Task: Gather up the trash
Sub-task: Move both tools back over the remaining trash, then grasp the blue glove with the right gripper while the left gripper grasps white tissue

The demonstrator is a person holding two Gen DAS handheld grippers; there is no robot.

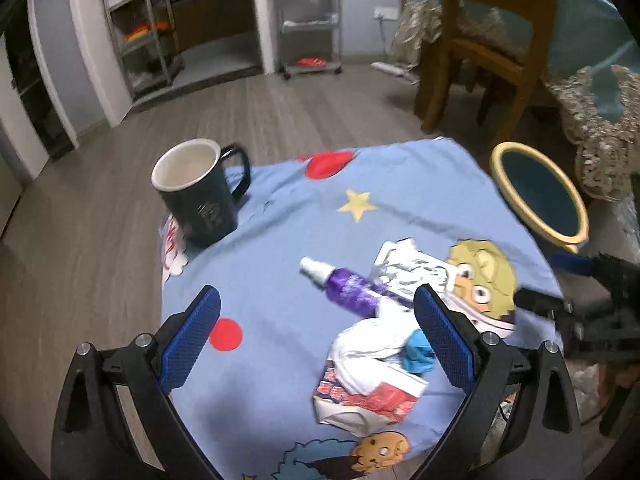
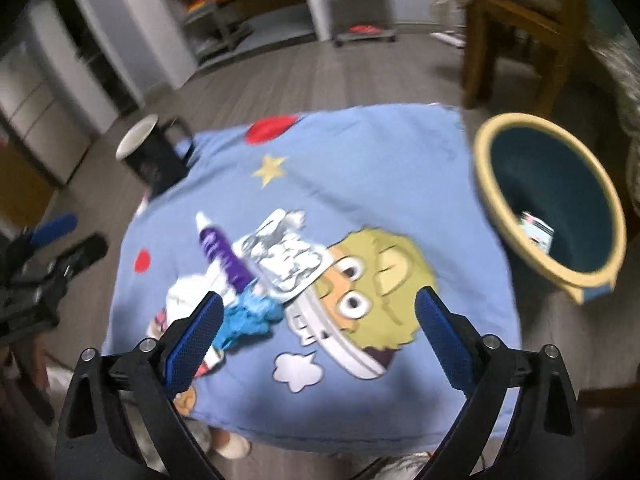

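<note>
Both grippers angle down over the small counter [image 2: 360,152] covered in a blue cartoon-print cloth. Left gripper [image 1: 316,312]: fingers [image 1: 192,340] released wide, nothing between the pads. Right gripper [image 2: 318,320]: fingers [image 2: 444,340] likewise spread and empty, hanging above the cloth rather than on any item. The trash sits bunched at the middle of the cloth, presumably heaped so one bin can take it all: a purple tube [image 1: 348,286] with a white cap, a crumpled silver-white wrapper [image 1: 412,270] lying partly over its tail, a white wad [image 1: 364,340], a blue scrap [image 1: 418,354] and a red-printed packet [image 1: 372,396] touching one another. The bin [image 2: 552,200], teal with a yellow rim, stands just off the counter's far right edge, mouth tilted toward the grippers; one small printed packet already lies inside. Judged: collection has begun, most pieces remain. A dark mug [image 1: 196,192] stands upright at the far left corner, well apart from the heap, not trash by the look of it. The overlapping pieces may snag or drag each other when lifted. Wooden chair [image 1: 492,40] and shelving stand beyond, clear of the work.
</note>
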